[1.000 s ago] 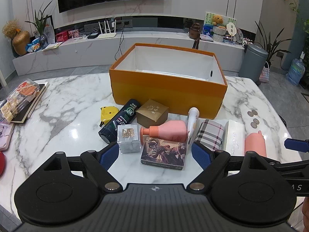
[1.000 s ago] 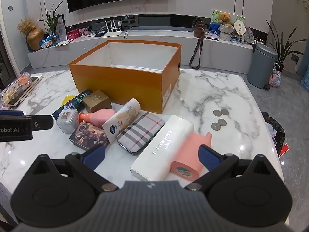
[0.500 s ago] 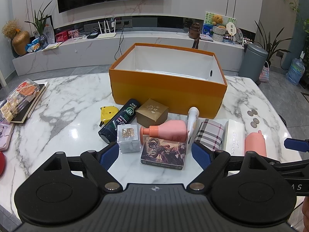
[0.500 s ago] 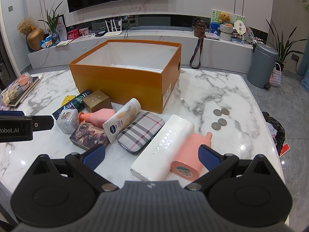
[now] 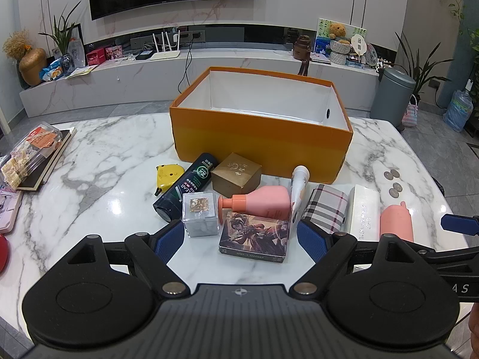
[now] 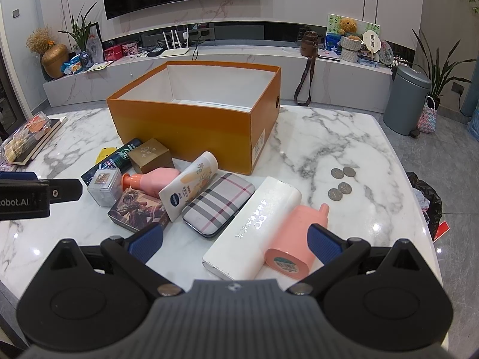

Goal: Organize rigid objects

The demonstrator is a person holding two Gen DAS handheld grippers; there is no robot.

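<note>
Still nothing packed.
Both the left gripper and right gripper hover unmoved, spread and unladen; orange box, frame centre, stays bare.

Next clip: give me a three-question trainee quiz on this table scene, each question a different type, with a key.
1. True or false: the orange box already holds several items.
2. Multiple choice: what lies directly between the plaid case and the pink bottle nearest the right gripper? A) white rectangular box B) yellow tape measure C) coins
3. Fill in: both the left gripper and the right gripper have their jaws ____ and hold nothing.

Key: 1 false, its visible interior looks bare; 2 A, the white rectangular box; 3 open.
</note>
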